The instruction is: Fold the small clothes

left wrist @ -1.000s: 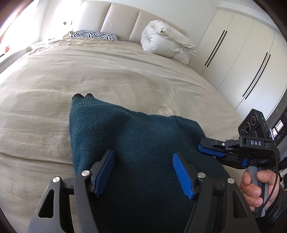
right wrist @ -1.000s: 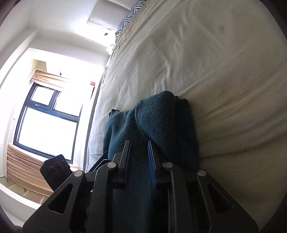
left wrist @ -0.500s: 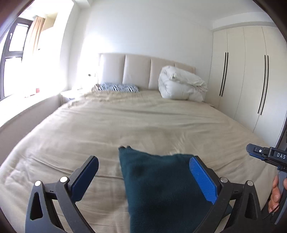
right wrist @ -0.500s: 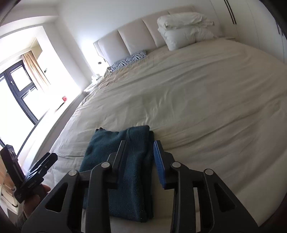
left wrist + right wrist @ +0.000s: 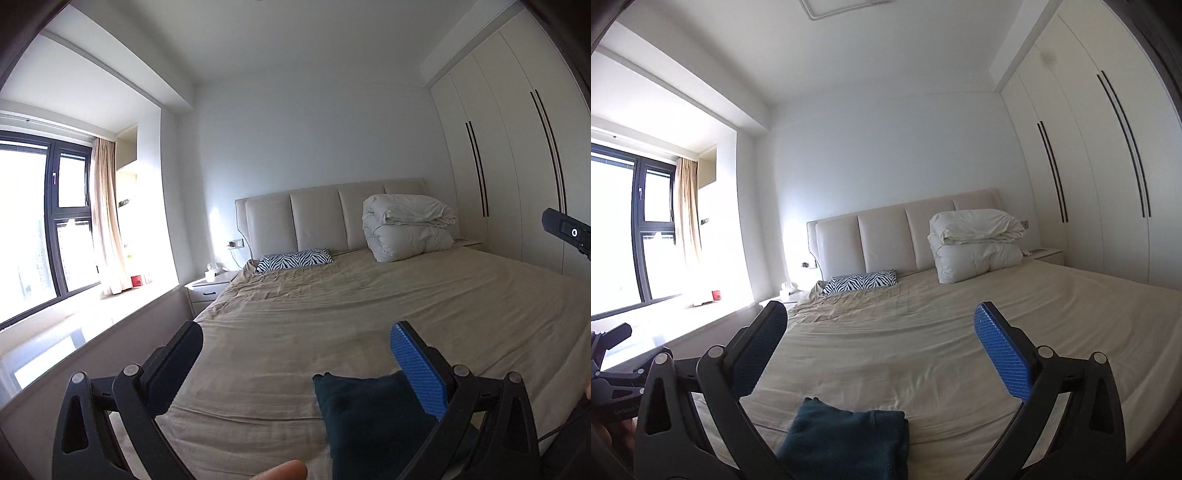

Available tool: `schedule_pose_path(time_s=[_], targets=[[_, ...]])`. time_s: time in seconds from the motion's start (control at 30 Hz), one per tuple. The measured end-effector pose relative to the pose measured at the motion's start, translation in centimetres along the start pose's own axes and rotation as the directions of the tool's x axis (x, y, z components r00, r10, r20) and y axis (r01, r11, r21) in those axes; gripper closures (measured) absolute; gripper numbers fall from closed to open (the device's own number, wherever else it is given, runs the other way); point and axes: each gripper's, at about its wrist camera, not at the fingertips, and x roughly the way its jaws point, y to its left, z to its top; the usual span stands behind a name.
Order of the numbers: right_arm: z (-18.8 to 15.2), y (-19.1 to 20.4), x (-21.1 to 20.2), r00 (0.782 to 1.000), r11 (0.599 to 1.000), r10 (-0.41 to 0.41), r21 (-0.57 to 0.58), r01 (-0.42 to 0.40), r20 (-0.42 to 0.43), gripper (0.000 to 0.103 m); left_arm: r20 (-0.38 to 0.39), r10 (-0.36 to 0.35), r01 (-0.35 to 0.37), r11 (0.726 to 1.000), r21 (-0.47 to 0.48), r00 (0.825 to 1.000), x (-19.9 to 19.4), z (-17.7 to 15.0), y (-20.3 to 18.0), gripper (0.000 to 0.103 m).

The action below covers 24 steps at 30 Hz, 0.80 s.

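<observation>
Both the left tongs (image 5: 295,363) and right tongs (image 5: 881,345) are spread wide, empty (the right's jaws have just been opening). The folded dark-teal knitted garment (image 5: 849,439) lies at six o'clock on the beige bed (image 5: 942,332); its thick springy layers could slump open unpressed.

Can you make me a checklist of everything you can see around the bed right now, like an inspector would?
Surface: bed with a wrinkled beige sheet.
Job's things: dark teal sweater lying folded near the foot of the bed, touched by nothing.
Clutter: zebra pillow and bundled white duvet by the headboard.
Grippers: left gripper and right gripper wide open, nothing between the fingers; the right one's jaws have just been opening.
Cables: a thin dark cable at the lower right of the left view.
Surroundings: window with curtain, white wardrobe, nightstand.
</observation>
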Motion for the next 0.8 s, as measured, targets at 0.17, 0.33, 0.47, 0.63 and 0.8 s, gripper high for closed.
schedule_pose_path(time_s=[0.17, 0.33, 0.47, 0.63, 0.8], targets=[[-1.2, 1.5, 1.0, 0.971, 0.998, 0.052, -0.022, -0.059, -0.232, 0.0, -0.231, -0.069, 0.052, 0.995, -0.08, 0.97, 3.7, -3.1, -0.3, 0.0], [-6.3, 1.4, 4.2, 0.888, 1.0, 0.019, 0.004, -0.02, -0.46, 0.0, -0.446, -0.073, 0.021, 0.992, -0.122, 0.892, 7.6, -7.8, -0.7, 0.0], [-9.9, 0.7, 5.9, 0.842, 1.0, -0.005, 0.013, 0.015, -0.539, 0.0, -0.532, -0.069, -0.002, 0.991, -0.131, 0.844, 8.6, -10.4, -1.1, 0.0], [-13.0, 0.5, 7.5, 0.785, 0.999, -0.041, -0.014, 0.042, -0.618, 0.0, -0.572, -0.081, 0.0, 0.99, -0.14, 0.816, 9.2, -11.8, -1.7, 0.0], [-15.3, 0.5, 8.8, 0.74, 0.999, -0.048, -0.016, 0.05, -0.671, 0.0, -0.591, -0.087, 0.0, 0.989, -0.145, 0.802, 9.7, -12.4, -1.7, 0.0]])
